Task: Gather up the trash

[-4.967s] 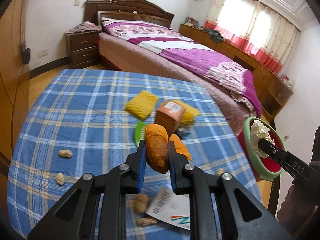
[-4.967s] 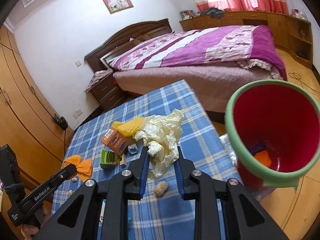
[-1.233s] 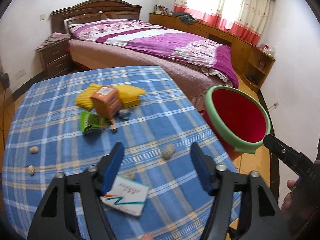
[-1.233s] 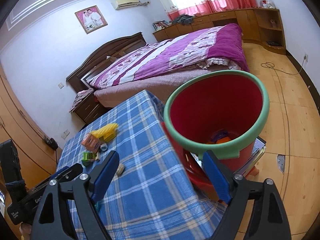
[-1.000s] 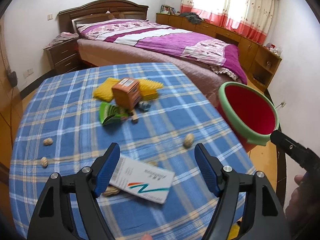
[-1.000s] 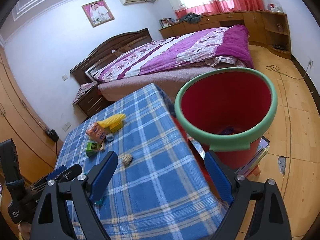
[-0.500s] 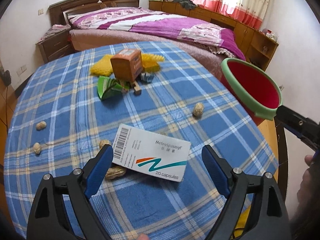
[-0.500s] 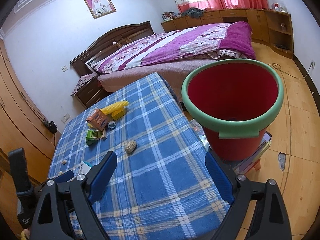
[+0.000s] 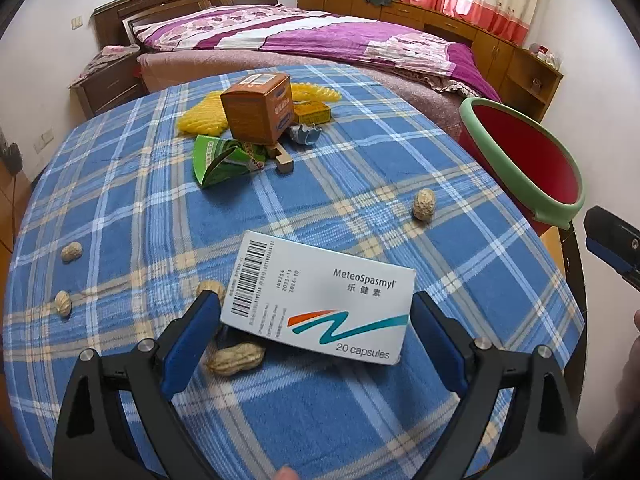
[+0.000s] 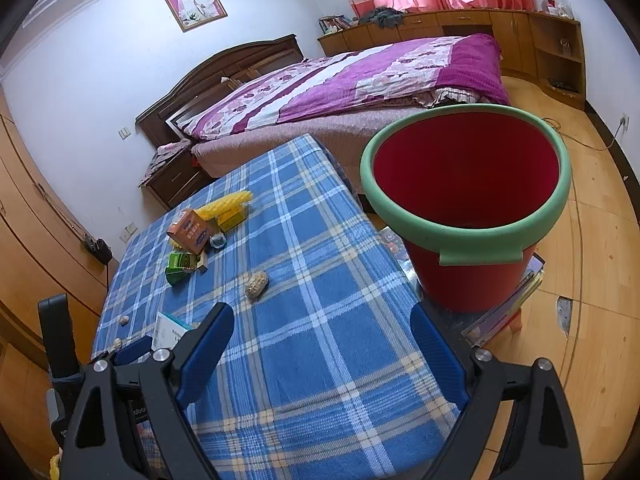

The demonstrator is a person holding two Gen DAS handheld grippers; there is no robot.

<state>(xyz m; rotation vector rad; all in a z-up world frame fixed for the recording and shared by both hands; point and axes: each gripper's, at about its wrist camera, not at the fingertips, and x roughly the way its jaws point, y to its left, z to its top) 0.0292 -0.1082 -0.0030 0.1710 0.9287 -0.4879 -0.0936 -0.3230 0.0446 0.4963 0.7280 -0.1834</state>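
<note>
left jaws wide around medicine box point(image 9: 320, 300)

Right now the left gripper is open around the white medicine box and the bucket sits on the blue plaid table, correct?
Not quite. The left gripper is open around the white medicine box, but the bucket stands off the blue plaid table, beside its edge on a stack of books; the right wrist view shows it.

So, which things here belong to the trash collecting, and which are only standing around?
Part of the job:
- white medicine box
- peanuts
- green wrapper
- orange box
- red bucket
- left hand-held gripper, open around the medicine box

Only standing around:
- bed
- nightstand
- wall photo
</note>
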